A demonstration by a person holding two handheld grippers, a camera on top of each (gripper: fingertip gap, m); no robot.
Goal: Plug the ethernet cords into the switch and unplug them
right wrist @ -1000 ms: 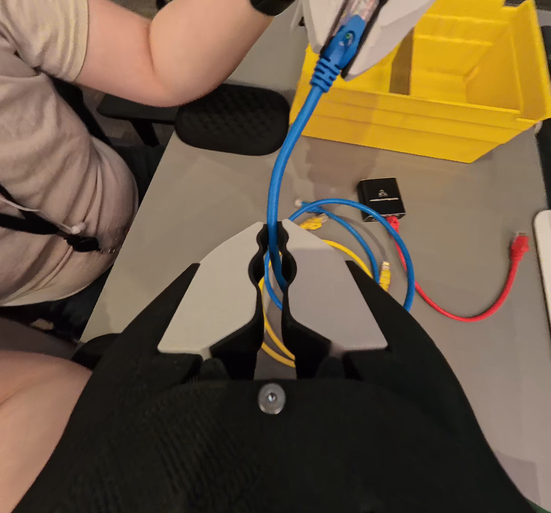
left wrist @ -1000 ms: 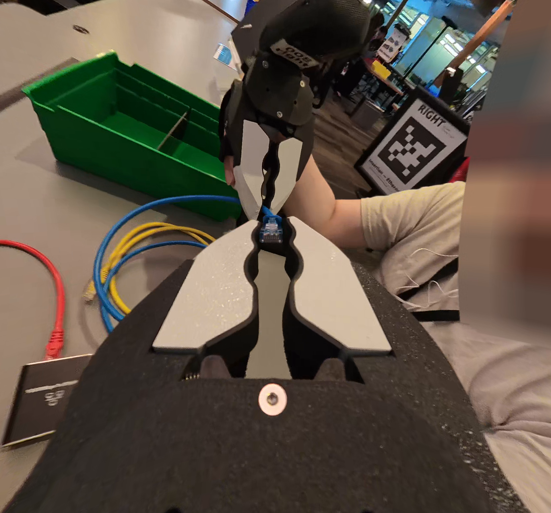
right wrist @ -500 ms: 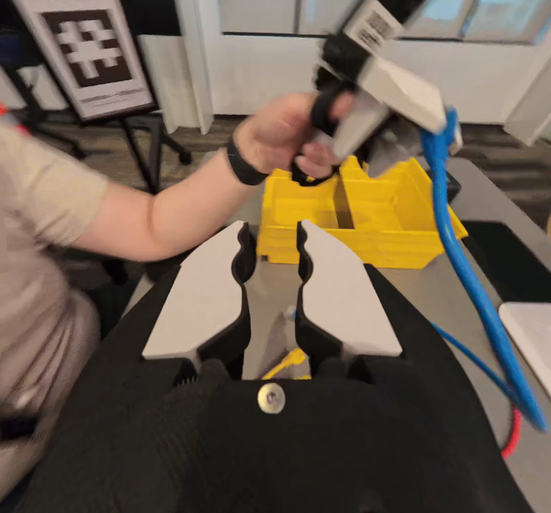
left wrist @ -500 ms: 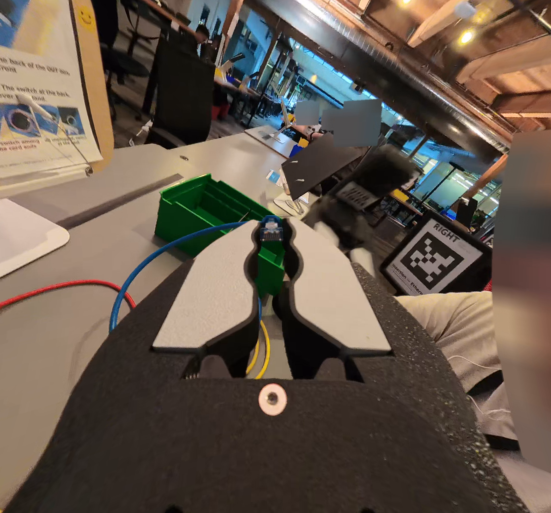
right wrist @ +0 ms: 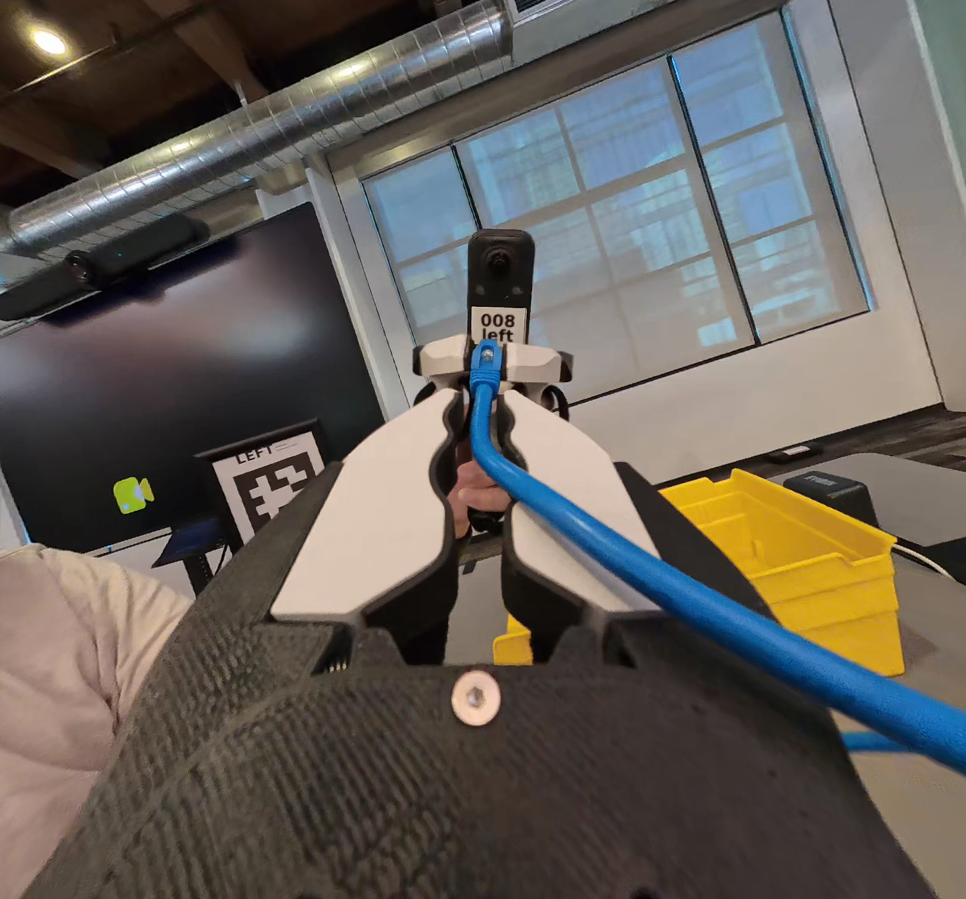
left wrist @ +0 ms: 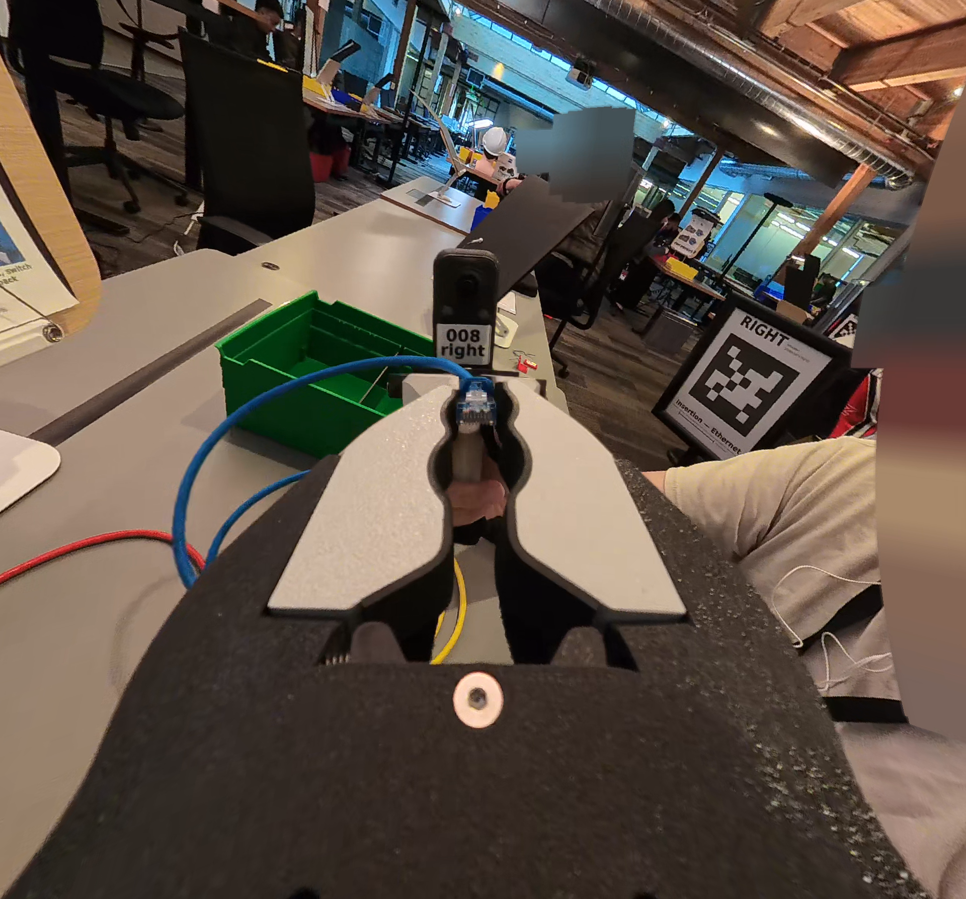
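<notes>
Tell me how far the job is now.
Done: no cord is seen plugged; the switch is out of view. In hand: the left tool grips the blue cord's plug, lifted above the table. Left, apparently: plugging and unplugging it, the red cord and the yellow cord.

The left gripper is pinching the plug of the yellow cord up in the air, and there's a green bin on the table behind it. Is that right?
Not quite. The plug pinched at the tip of the left gripper belongs to the blue cord, not the yellow one, as the left wrist view shows. The green bin does sit on the table behind it.
</notes>
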